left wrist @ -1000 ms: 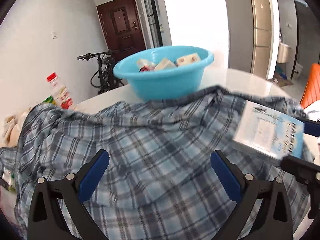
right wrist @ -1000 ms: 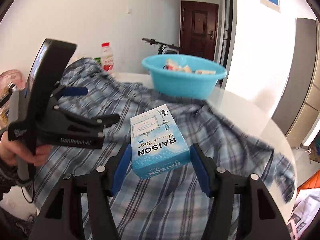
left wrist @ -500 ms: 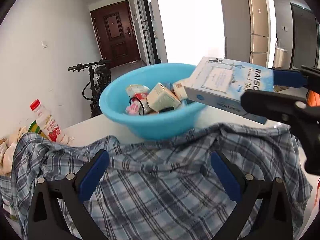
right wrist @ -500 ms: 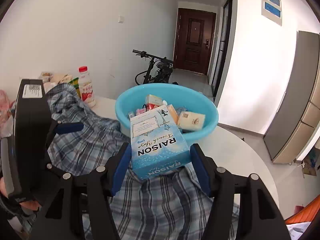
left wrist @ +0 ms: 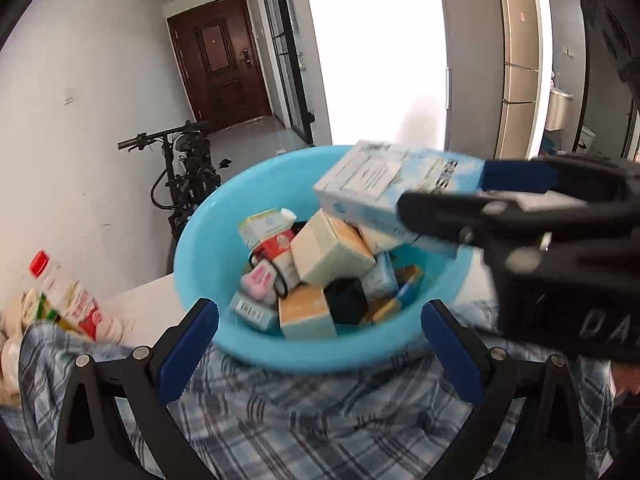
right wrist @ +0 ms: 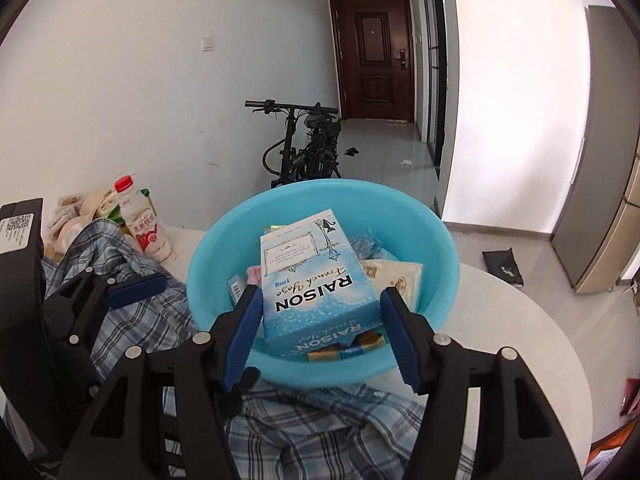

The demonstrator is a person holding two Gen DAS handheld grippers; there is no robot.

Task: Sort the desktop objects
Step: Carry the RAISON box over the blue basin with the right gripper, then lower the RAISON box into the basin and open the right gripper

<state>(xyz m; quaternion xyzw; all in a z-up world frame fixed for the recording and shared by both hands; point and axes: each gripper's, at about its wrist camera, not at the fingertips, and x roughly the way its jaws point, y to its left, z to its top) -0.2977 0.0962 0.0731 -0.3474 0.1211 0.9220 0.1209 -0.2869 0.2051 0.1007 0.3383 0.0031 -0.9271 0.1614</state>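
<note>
A blue "RAISON French Yogo" carton (right wrist: 316, 280) is clamped between the right gripper's (right wrist: 320, 320) pads above the blue basin (right wrist: 216, 256). The left gripper (left wrist: 316, 344), jaws spread and empty, is held at the basin's six o'clock rim.

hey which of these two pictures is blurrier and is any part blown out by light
Left wrist view: blurrier, with the bottle, the rim of the blue basin and the right gripper with its Raison box smeared; the bright opening behind is blown out white. Right wrist view: sharp, the box's print readable; only mild glare on the right wall; fisheye bends both.
</note>
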